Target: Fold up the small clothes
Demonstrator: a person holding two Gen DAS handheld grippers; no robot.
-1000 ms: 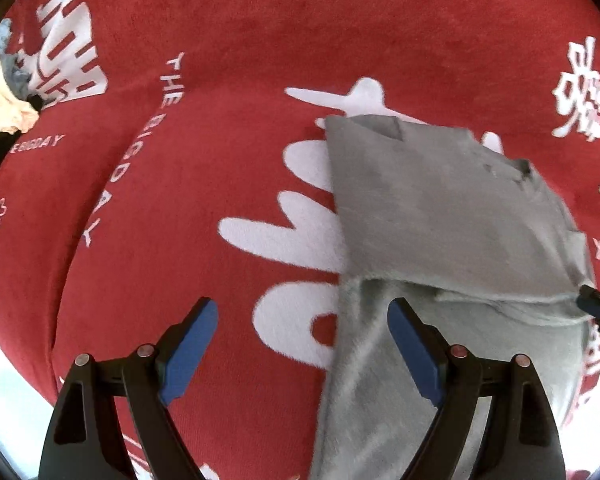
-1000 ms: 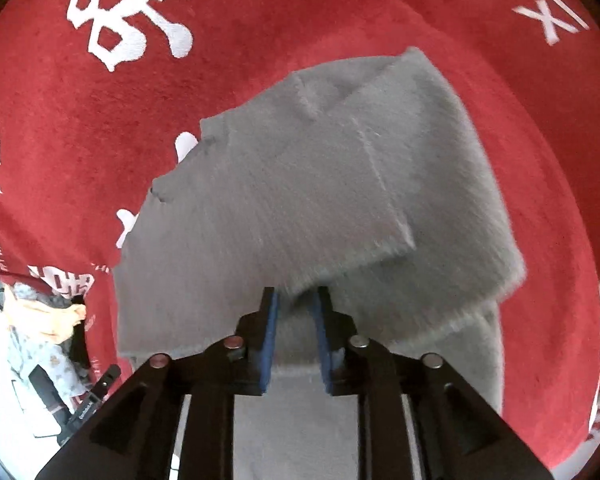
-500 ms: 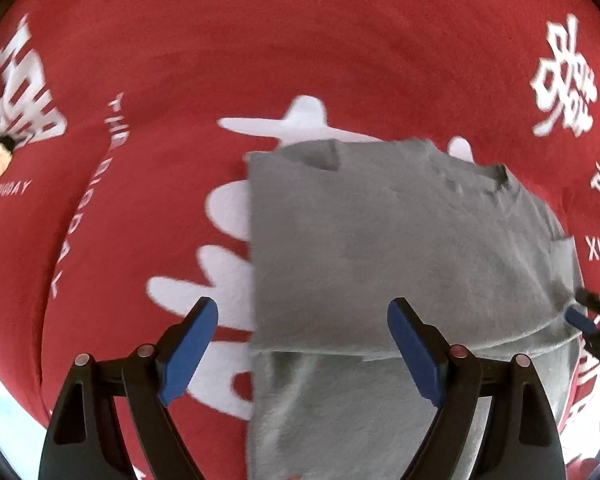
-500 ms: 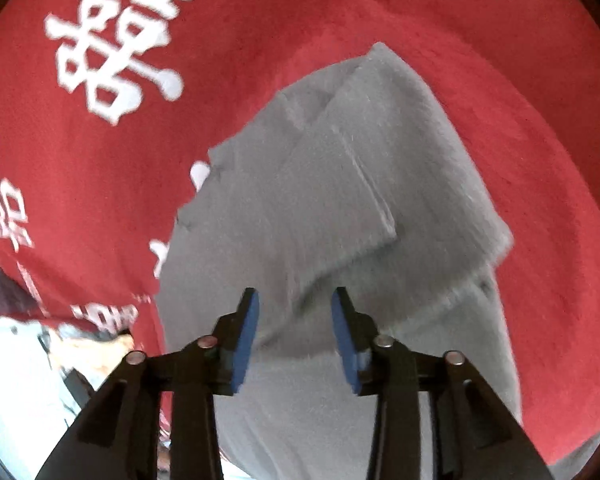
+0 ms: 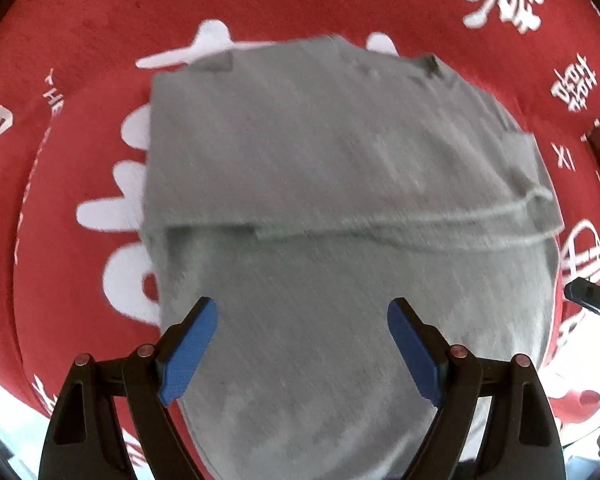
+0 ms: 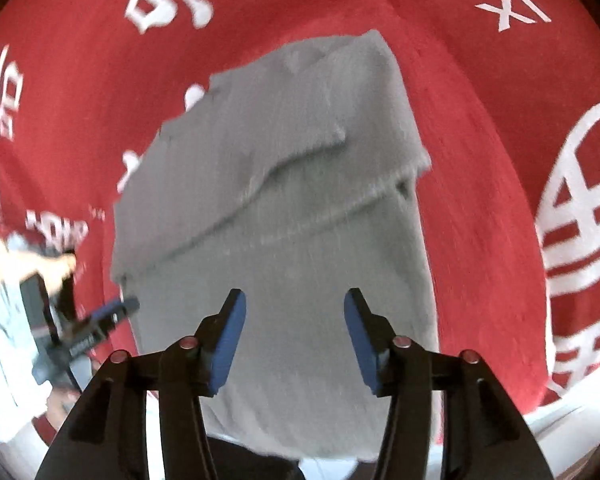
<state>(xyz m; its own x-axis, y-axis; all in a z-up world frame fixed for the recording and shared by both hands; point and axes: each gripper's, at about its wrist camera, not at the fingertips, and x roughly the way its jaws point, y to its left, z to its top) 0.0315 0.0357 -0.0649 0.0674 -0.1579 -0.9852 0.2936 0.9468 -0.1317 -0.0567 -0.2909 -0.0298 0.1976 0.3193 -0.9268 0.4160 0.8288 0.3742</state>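
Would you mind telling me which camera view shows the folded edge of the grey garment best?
The left wrist view: the folded edge runs nearly straight across the grey garment, with both ends visible. The right wrist view shows the same edge slanting across the cloth, more blurred, but its right corner is clear.

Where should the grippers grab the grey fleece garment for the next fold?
Probably the near hem of the grey fleece garment, one corner per gripper, coming from the near side: that lower half lies single-layer and flat below the folded flap, and both open grippers hover over it.

A red cloth (image 5: 340, 4) (printed with white characters and lettering) covers the surface.
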